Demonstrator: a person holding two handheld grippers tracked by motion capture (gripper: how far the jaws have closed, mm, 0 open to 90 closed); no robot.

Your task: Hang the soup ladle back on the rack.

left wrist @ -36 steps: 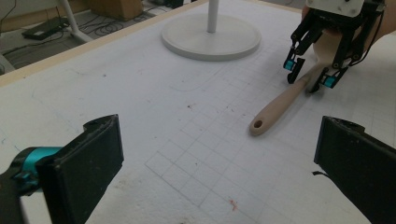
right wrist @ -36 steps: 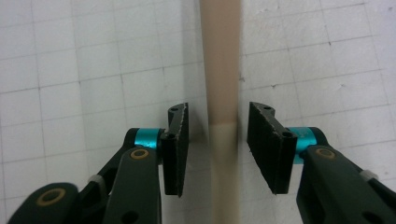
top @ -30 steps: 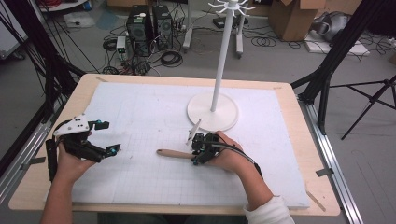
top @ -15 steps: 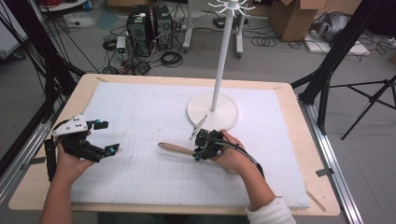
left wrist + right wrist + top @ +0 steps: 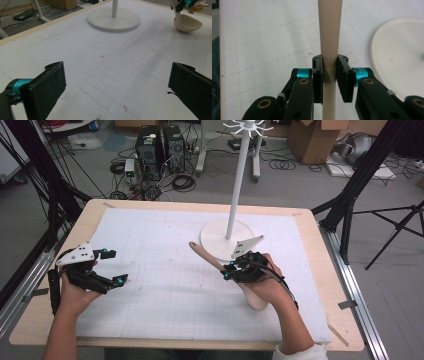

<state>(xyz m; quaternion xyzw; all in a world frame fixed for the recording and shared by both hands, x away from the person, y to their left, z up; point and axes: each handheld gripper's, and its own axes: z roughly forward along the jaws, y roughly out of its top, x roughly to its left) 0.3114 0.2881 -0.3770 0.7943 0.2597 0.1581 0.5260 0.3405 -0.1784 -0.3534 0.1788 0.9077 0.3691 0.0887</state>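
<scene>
Clamping is confirmed on the right gripper (image 5: 229, 271): in the right gripper view both pads are pressed flat against the narrow handle of the wooden ladle (image 5: 329, 50), one on each side, with no gap visible. The ladle is seen in the high view carried clear of the white mat (image 5: 165, 250), handle angled up toward the far left, bowl hanging low under the hand. From the left gripper view the bowl (image 5: 187, 23) is seen close above the mat, beside the round base of the white stand (image 5: 113, 18); whether it touches cannot be told. The stand's pole is seen rising just behind the right gripper in the high view. The left gripper (image 5: 112, 267) is held at the left edge of the mat, jaws spread wide, nothing between them, well apart from the ladle.
</scene>
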